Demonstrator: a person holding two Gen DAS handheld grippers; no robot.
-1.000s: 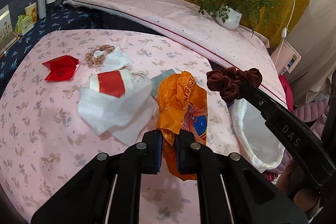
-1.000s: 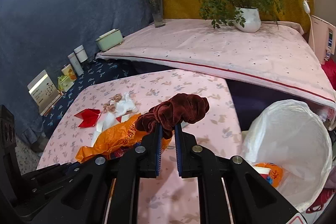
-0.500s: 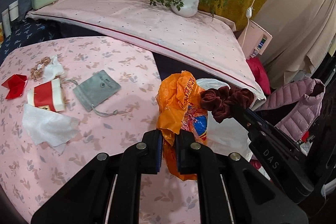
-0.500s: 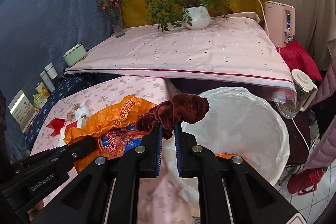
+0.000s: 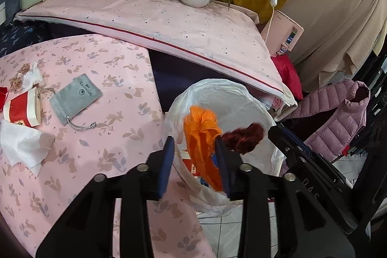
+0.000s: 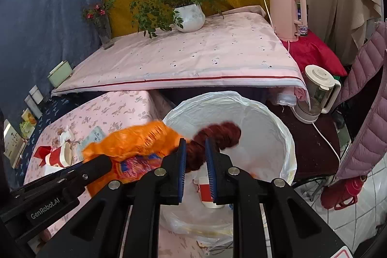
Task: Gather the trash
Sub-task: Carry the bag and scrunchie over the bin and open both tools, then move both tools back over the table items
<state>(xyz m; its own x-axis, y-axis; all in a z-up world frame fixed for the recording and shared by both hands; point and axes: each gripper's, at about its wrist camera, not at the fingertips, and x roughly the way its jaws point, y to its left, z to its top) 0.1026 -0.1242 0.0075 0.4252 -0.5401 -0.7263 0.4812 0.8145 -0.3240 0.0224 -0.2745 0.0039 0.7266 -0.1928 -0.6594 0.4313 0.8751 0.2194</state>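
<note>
Pink leaf-printed cloth covers the table (image 5: 101, 161), and a white plastic-lined trash bin (image 5: 232, 98) stands off its edge, at about 3 o'clock from the clutter left on it. Over the bin's mouth the left tongs (image 5: 194, 161) have just been opening, released around the crumpled orange plastic snack bag (image 5: 202, 137), which is blurred and seems to be slipping free. The right tongs (image 6: 196, 158) have also just been parting; the dark red velvet scrunchie (image 6: 217, 137) sits between them, loosely if at all gripped.

The bag hangs near the rim at 9 o'clock, so it could catch the liner or spill onto the floor. The scrunchie's pile might cling to a pad.

A second ago both tongs were clenched on these items above the table; now they are over the bin.
</note>
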